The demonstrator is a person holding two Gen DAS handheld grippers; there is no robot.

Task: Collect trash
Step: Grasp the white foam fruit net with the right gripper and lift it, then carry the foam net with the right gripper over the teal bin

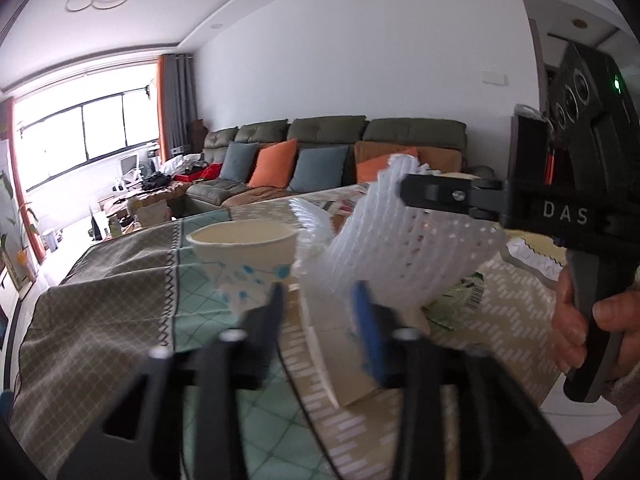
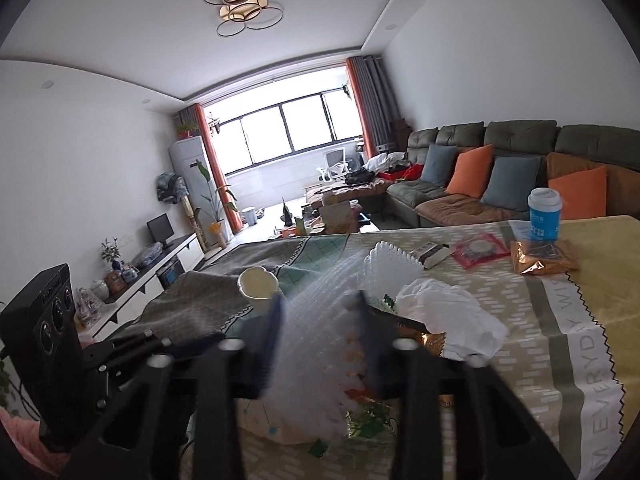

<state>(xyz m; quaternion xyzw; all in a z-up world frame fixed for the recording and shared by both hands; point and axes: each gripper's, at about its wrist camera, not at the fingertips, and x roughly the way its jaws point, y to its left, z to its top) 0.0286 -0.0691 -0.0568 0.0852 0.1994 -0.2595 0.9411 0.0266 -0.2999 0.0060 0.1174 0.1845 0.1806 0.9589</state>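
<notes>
A white foam net sleeve (image 1: 400, 240) hangs above the table, pinched by my right gripper (image 1: 404, 192), which reaches in from the right in the left wrist view. In the right wrist view the sleeve (image 2: 316, 344) fills the space between the right gripper's fingers (image 2: 320, 320), blurred. My left gripper (image 1: 320, 312) is open below the sleeve, one finger on each side of its lower part. A crumpled paper cup (image 1: 244, 256) stands just behind the left finger; it also shows in the right wrist view (image 2: 258, 286). A white crumpled bag (image 2: 444, 312) and green wrapper scraps (image 2: 368, 424) lie nearby.
The table has a patterned cloth (image 2: 540, 320). At its far side stand a blue and white lidded cup (image 2: 544, 216), a brown snack packet (image 2: 544, 256), a red sachet (image 2: 478, 250) and a small dark box (image 2: 434, 254). A sofa with cushions (image 2: 500, 172) is beyond.
</notes>
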